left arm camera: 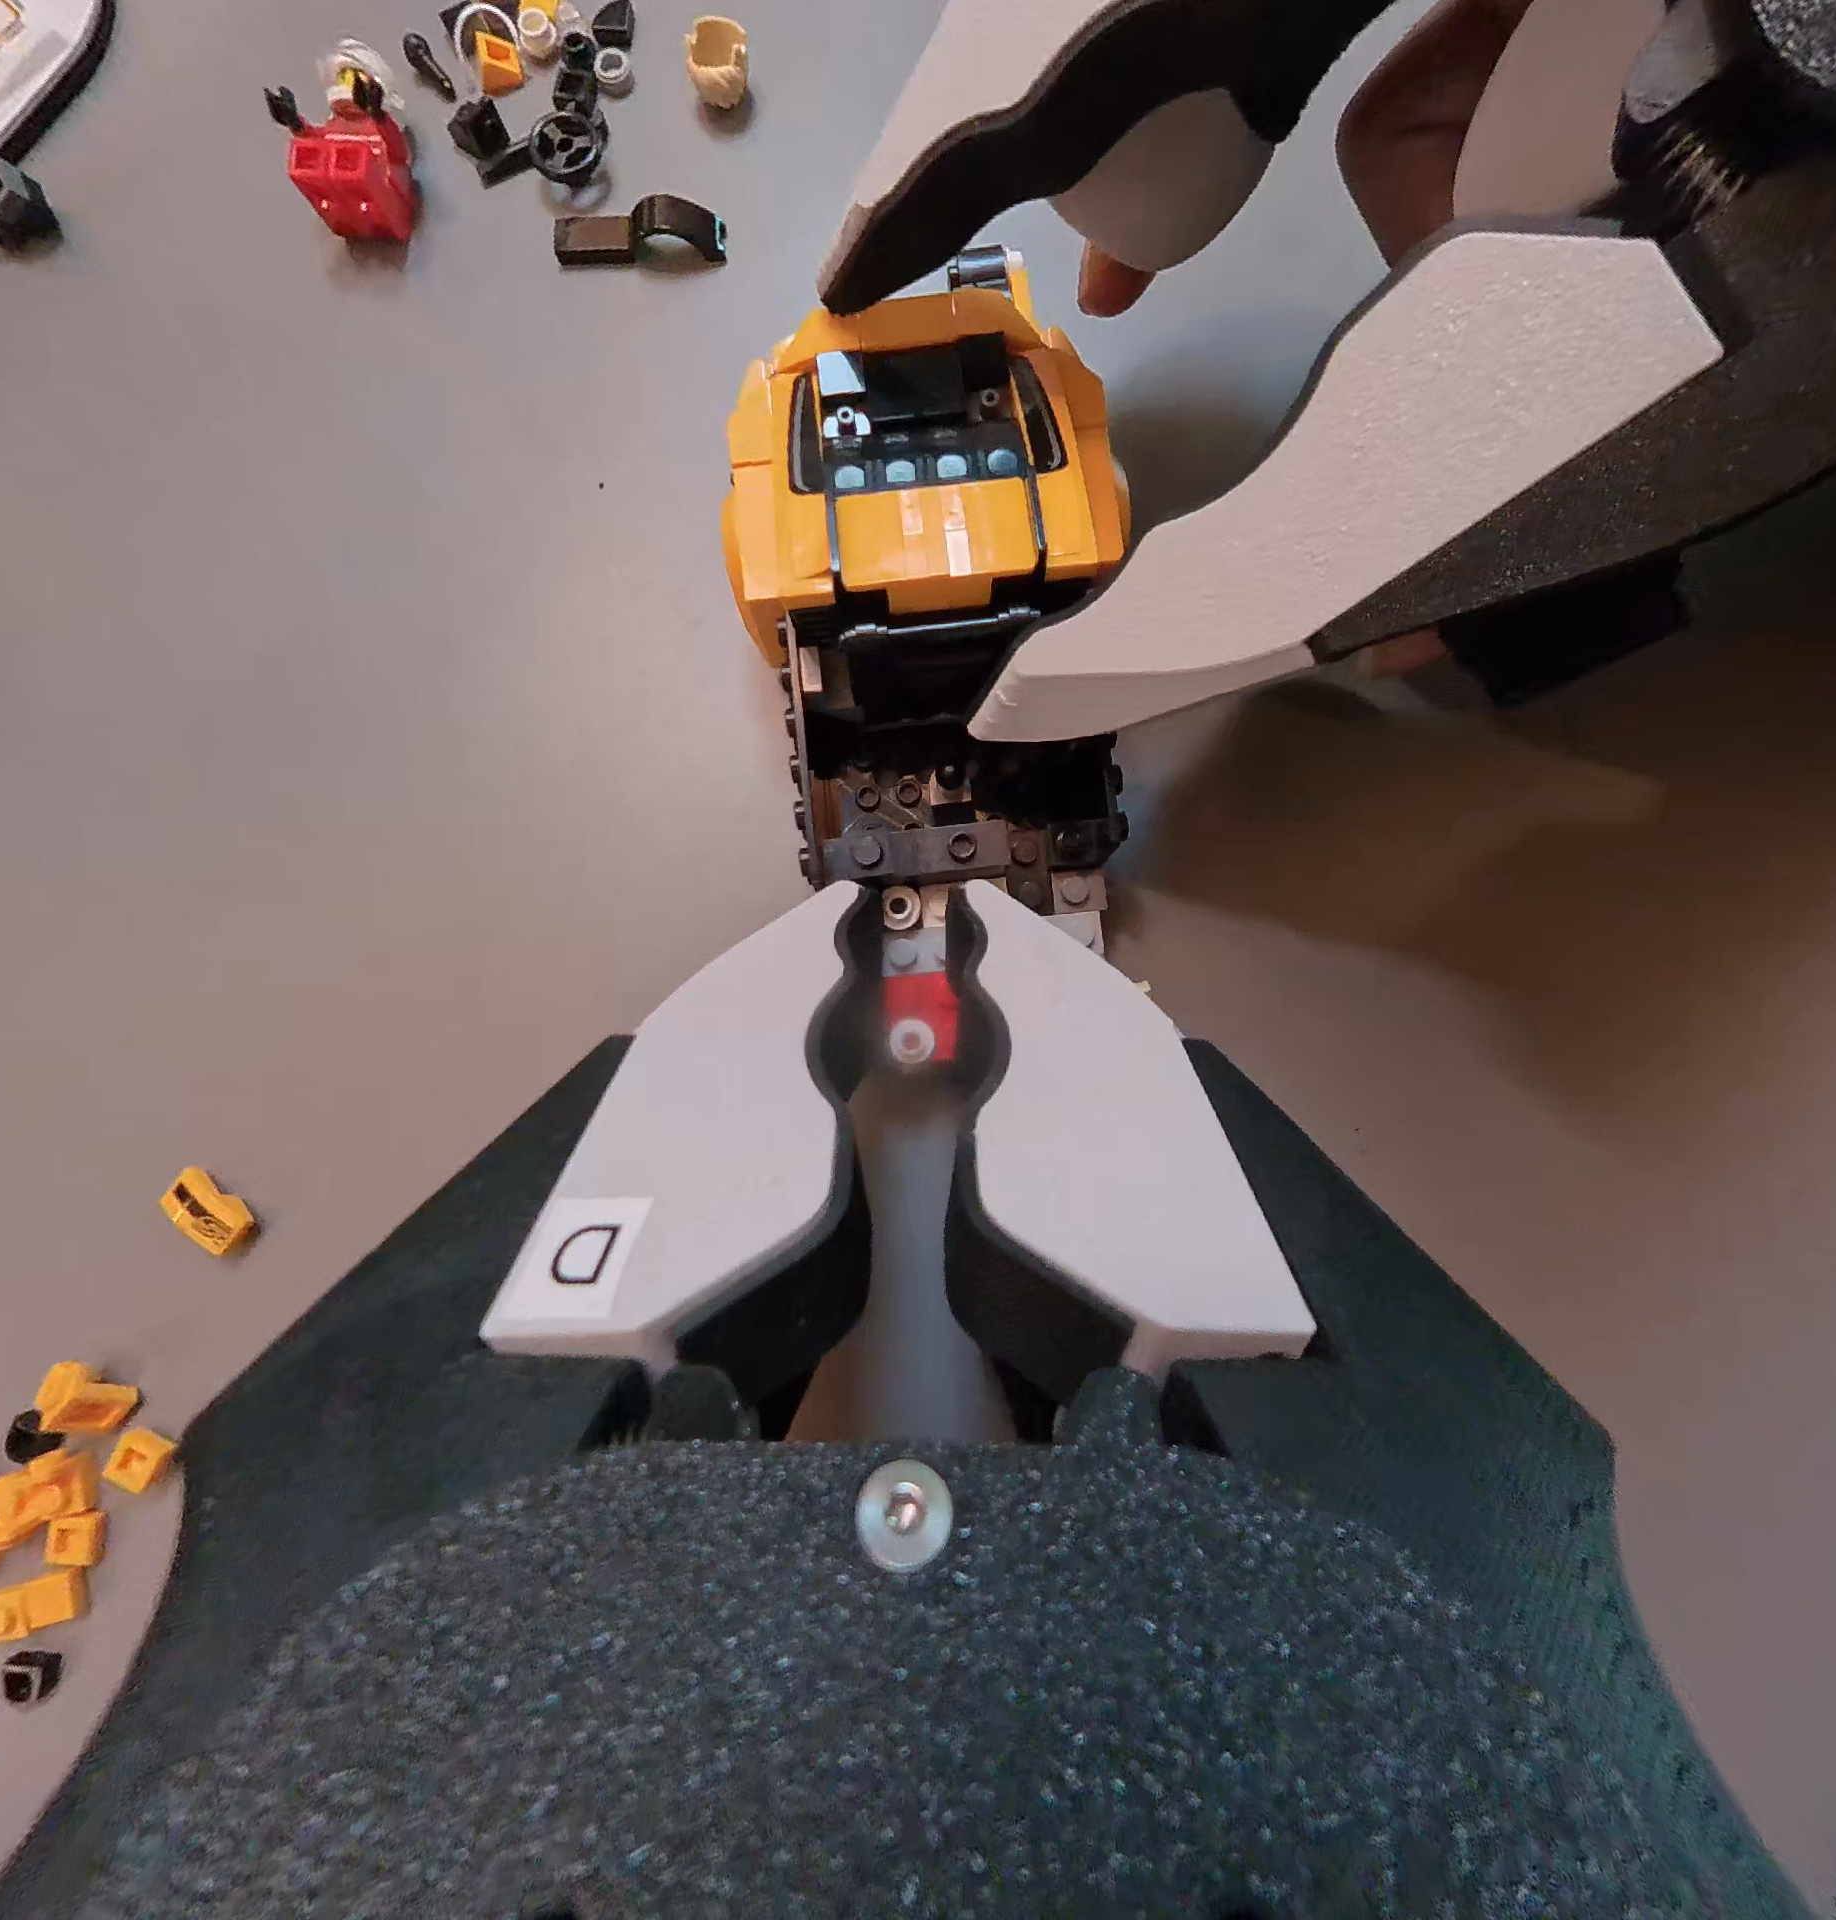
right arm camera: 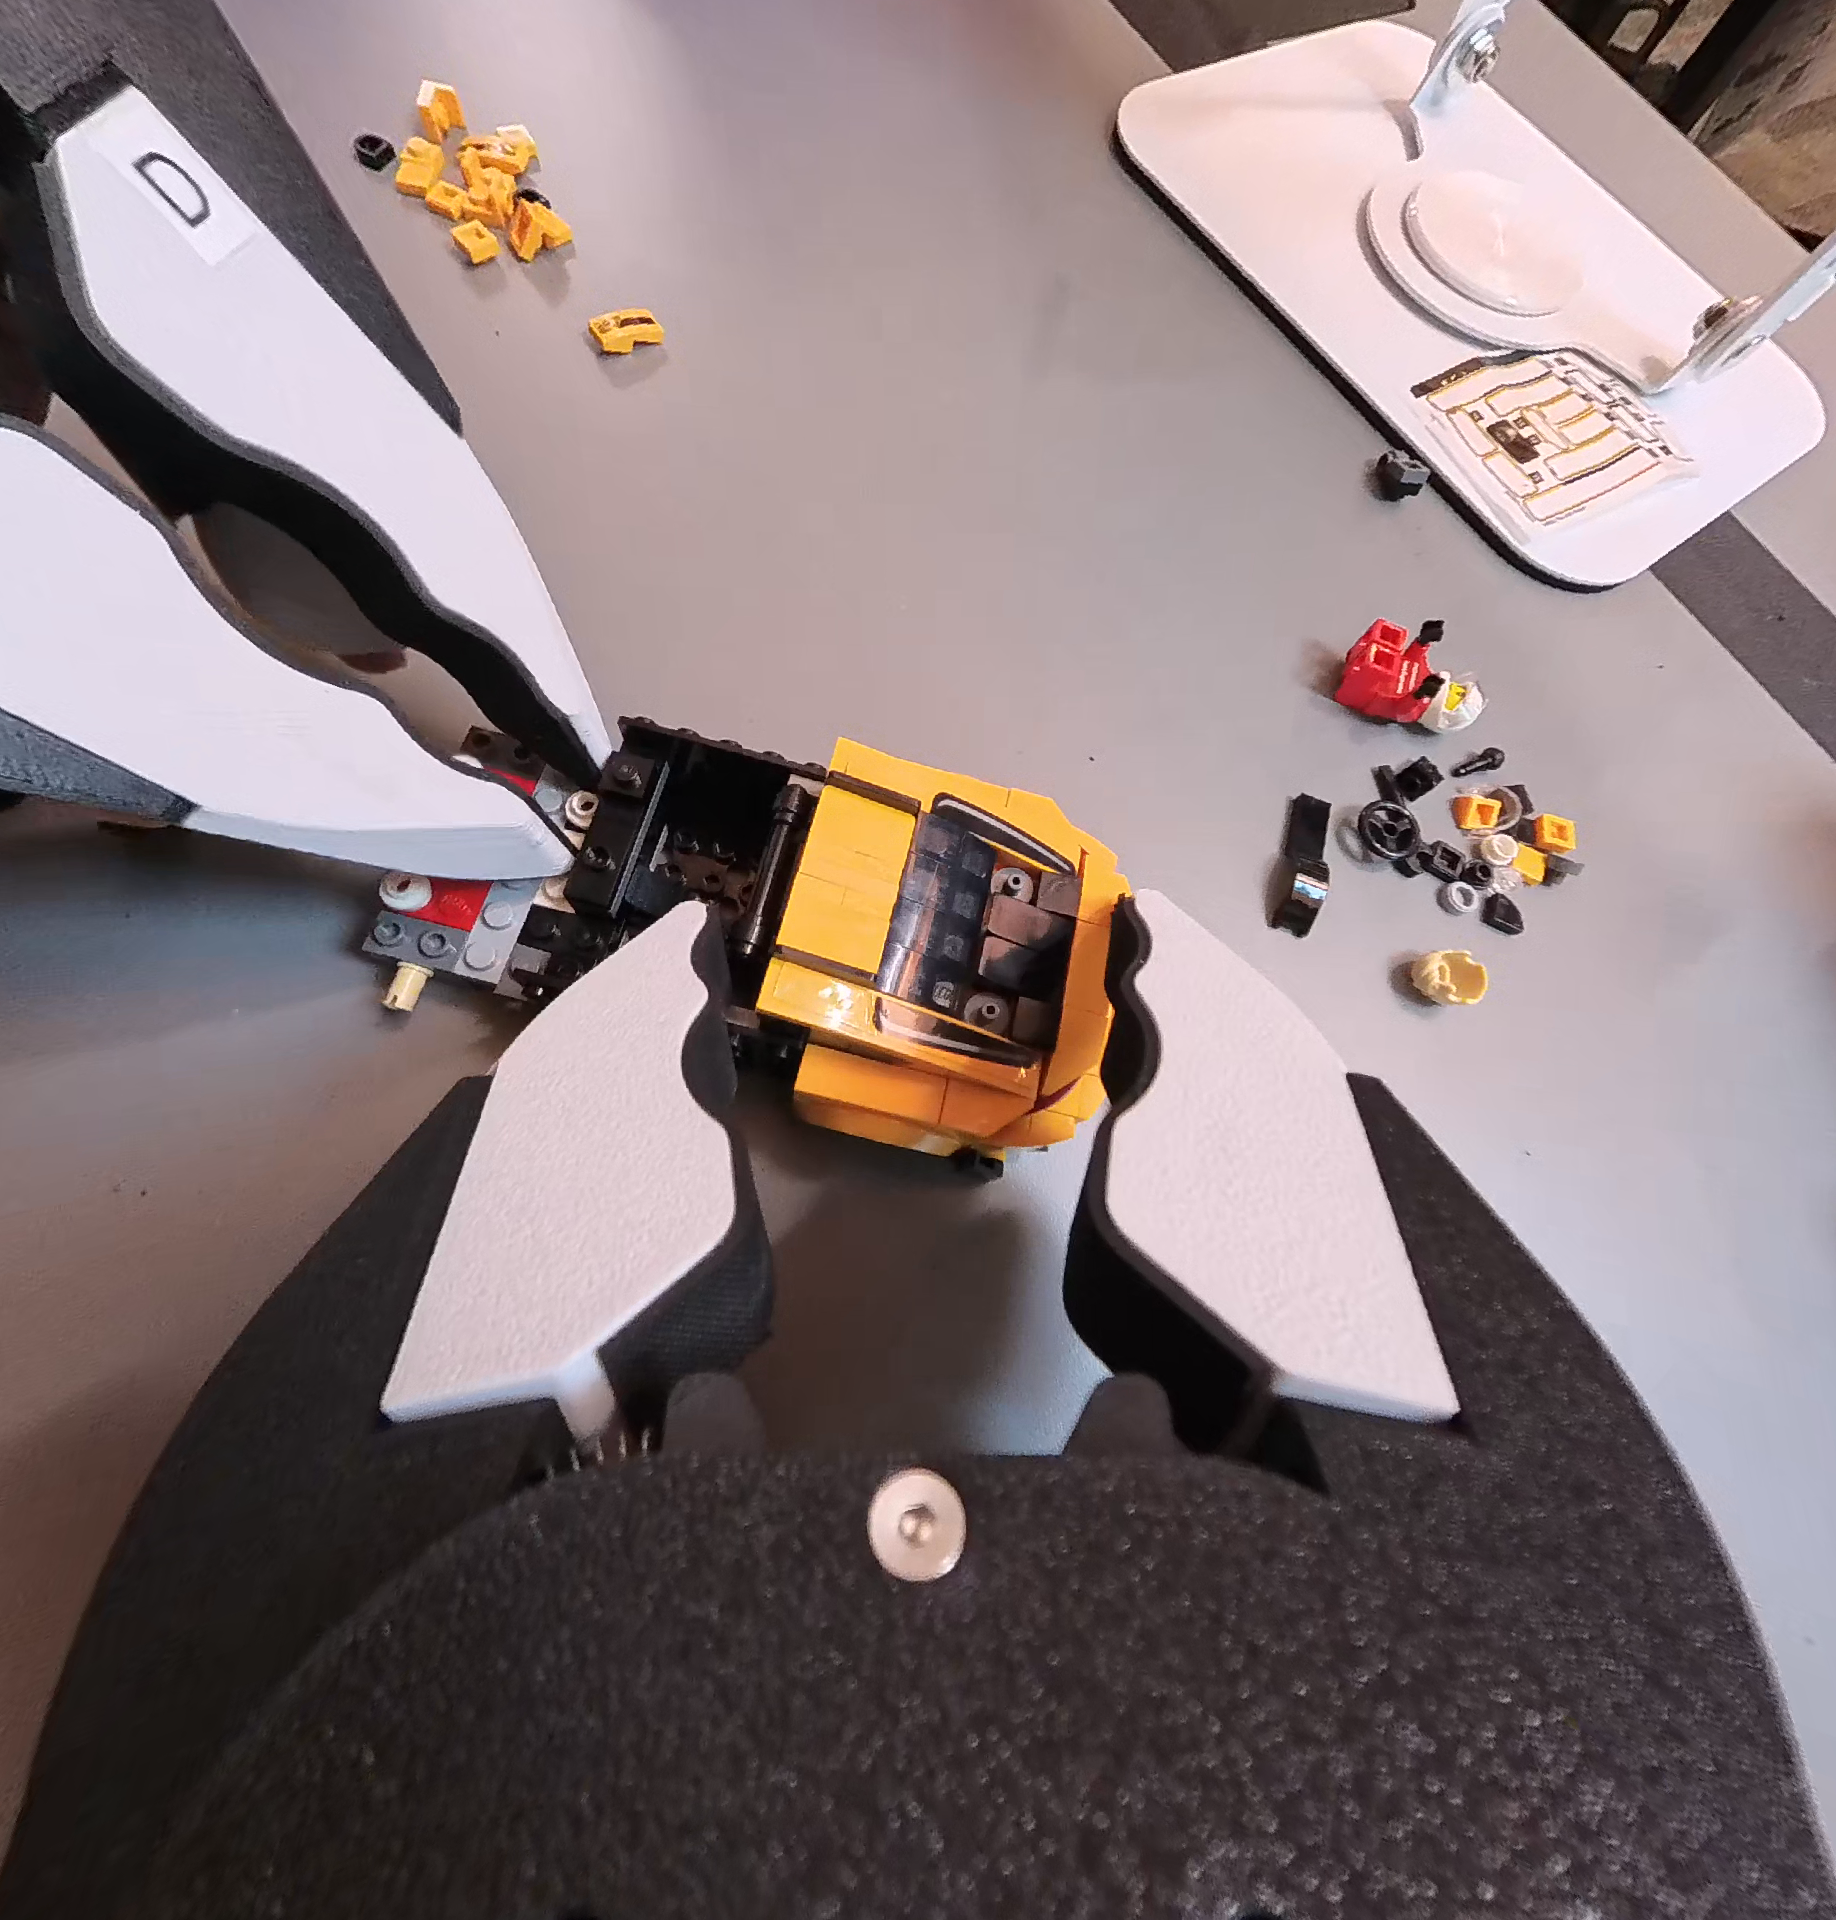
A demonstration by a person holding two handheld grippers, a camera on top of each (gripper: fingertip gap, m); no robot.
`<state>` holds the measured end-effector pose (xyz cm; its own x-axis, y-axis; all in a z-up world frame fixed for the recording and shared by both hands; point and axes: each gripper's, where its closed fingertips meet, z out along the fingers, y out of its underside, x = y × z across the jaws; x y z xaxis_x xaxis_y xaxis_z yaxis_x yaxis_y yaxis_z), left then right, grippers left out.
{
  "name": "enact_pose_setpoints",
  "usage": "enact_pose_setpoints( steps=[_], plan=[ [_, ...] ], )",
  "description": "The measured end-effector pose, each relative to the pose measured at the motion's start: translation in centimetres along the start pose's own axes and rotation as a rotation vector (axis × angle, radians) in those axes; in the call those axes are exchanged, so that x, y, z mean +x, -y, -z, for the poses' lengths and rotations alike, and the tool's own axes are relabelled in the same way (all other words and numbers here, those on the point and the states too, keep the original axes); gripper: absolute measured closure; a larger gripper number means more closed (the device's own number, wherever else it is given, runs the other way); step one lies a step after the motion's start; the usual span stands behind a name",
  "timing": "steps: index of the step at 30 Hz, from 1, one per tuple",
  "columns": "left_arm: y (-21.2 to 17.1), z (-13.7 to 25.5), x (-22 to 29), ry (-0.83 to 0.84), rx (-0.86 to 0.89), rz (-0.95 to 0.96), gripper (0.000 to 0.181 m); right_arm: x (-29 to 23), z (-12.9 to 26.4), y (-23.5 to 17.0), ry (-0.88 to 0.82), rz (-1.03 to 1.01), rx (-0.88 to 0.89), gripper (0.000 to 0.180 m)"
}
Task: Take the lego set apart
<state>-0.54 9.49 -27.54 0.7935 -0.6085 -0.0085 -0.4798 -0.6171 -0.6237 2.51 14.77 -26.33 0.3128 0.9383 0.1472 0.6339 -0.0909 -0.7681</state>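
Nearest the left wrist camera, the left gripper (left arm camera: 919, 914) is nearly closed, pinching the stripped grey-and-red front (left arm camera: 919, 1003) of the yellow lego car (left arm camera: 929, 499) on the grey counter (left arm camera: 374, 727). Its partner, the right gripper (right arm camera: 909, 909), is spread wide, its fingers flanking the car's yellow body. Loose yellow pieces (right arm camera: 483, 182) lie well apart.

A plain grey bench (right arm camera: 945, 436) fills both views under soft, even light. Upper right of the right wrist view, a white lamp base (right arm camera: 1257, 156) rests on it, beside a darker strip (right arm camera: 1766, 665) at the bench's edge.
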Motion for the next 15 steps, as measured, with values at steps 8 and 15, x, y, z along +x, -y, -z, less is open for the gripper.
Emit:
enact_pose_setpoints(
  steps=[8, 15],
  plan=[
    [0.3, -0.1, 1.7, -0.048, -0.015, -0.222, 0.180, 0.5, -0.1, -0.1, -0.038, 0.011, -0.004, 0.113],
    [0.4, 0.1, 1.4, -0.074, -0.022, -0.162, 0.181, 0.5, 0.0, -0.1, -0.040, 0.002, -0.003, 0.113]
  ],
)
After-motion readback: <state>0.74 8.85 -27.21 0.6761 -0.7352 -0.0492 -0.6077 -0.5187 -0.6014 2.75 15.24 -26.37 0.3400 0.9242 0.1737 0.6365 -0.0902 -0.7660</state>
